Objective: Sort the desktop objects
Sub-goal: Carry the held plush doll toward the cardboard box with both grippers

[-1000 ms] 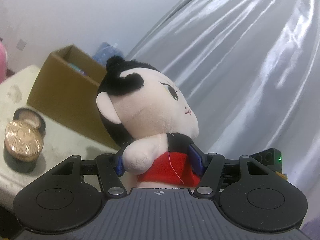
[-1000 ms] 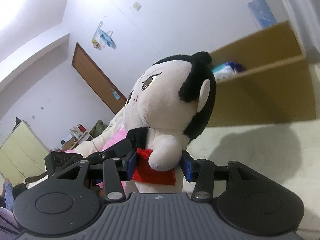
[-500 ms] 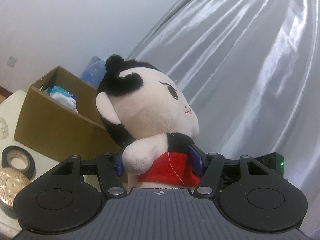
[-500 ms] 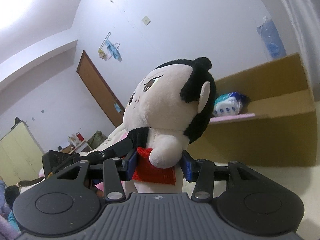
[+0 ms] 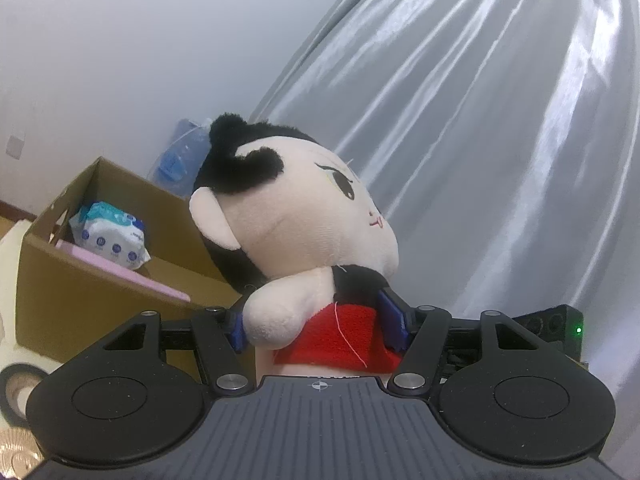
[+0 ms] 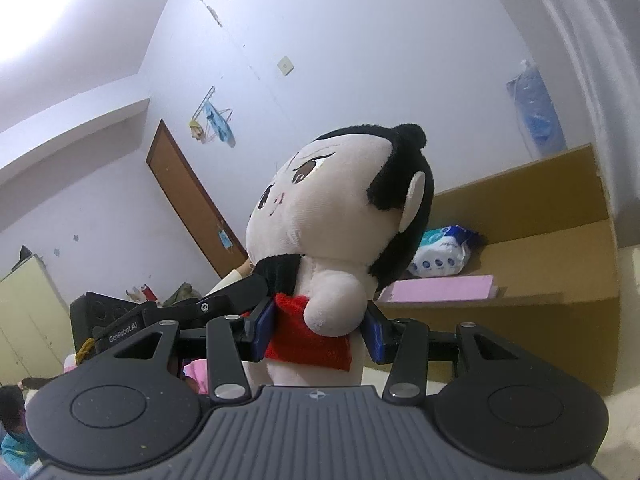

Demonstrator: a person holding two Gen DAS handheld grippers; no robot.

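Both grippers hold the plush doll (image 5: 296, 224) at once; the left gripper (image 5: 320, 328) has its jaws clenched on the doll's red-clad body in the lower centre of the left wrist view, and the right gripper (image 6: 318, 332) grips the same torso from the opposite side, low in the centre of the right wrist view; the doll sits upright between them, head well above the blue pads. The step in hand looks like the carry towards the cardboard box (image 5: 52, 280); it stands open at the left of the left view and at the right of the right view, with a tissue pack (image 5: 110, 236) and a pink flat item (image 6: 440, 288) already inside. Next, I judge, the doll must be lifted over the box rim and lowered inside; both jaws should then release together.
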